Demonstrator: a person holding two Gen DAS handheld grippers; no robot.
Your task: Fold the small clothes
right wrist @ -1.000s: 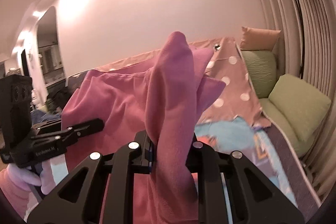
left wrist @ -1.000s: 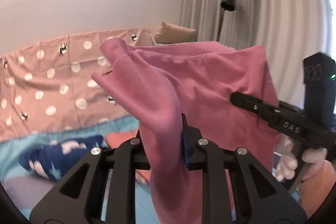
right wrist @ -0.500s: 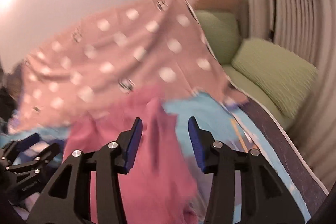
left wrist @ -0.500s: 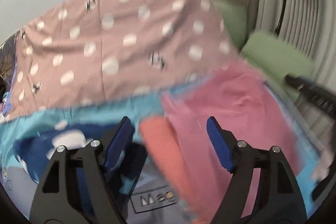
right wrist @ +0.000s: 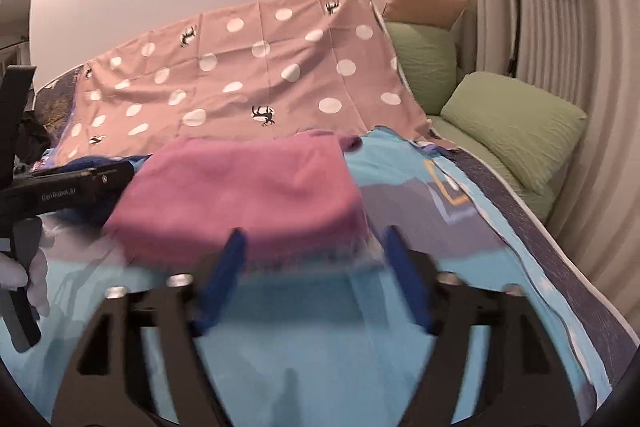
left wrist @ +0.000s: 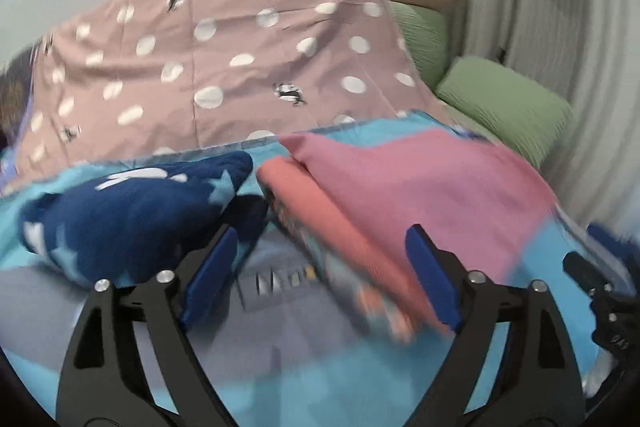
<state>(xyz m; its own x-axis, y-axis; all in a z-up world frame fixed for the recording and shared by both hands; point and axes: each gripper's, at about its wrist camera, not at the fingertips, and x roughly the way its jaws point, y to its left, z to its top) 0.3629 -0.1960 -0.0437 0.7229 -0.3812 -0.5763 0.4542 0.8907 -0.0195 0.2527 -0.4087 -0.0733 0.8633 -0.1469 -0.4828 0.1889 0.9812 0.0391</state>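
Blue bedding (right wrist: 400,367) carries the pink garment (right wrist: 248,187) toward its far edge, just ahead of the wide-spread, empty right gripper (right wrist: 316,279), whose jaws have just been opening, as have the empty left gripper's (left wrist: 320,283).

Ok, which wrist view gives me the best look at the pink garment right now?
The right wrist view: the pink garment lies there nearly whole, sharp but for its blurred near edge, ahead of the open right gripper. The left wrist view shows it from the side, motion-blurred, overlapping an orange garment.
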